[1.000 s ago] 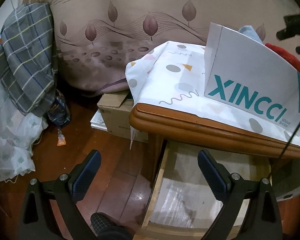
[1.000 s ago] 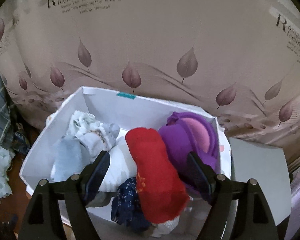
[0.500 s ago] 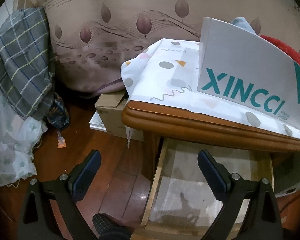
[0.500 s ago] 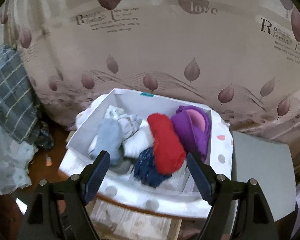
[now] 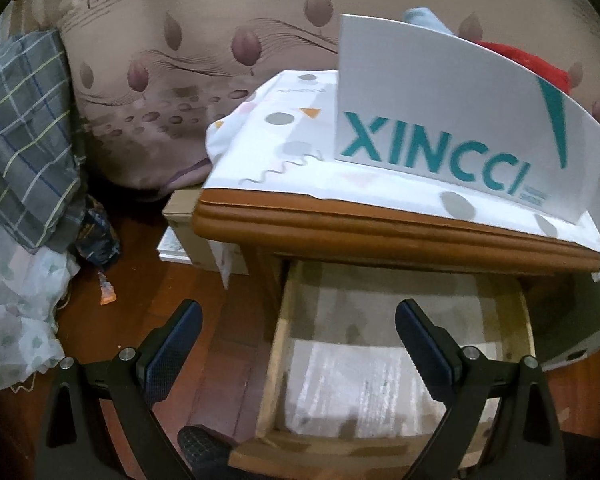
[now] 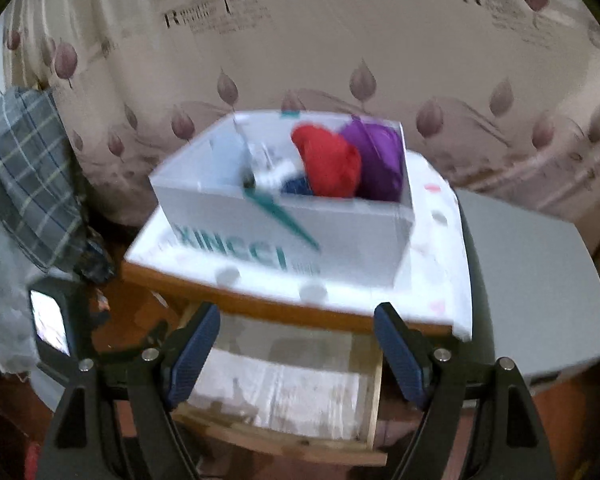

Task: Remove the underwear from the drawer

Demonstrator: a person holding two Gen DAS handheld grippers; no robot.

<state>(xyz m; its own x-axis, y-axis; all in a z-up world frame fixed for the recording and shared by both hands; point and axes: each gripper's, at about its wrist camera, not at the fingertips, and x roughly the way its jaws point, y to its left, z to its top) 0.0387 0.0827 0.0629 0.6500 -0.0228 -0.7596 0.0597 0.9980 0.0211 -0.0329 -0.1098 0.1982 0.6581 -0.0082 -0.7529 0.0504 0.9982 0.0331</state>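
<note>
Both grippers spread, empty. Drawer point(image 6: 284, 392) pulled out below desk point(image 5: 380, 236), shows bare. Underwear sits in white box point(image 6: 300, 236) on desk, up ahead; right gripper point(image 6: 298, 354) nearer.

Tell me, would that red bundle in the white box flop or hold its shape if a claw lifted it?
The red bundle looks like soft rolled fabric, so it would probably sag and partly unroll. It likely weighs little. It sits wedged against the purple bundle in the white box, so that may drag along.
</note>
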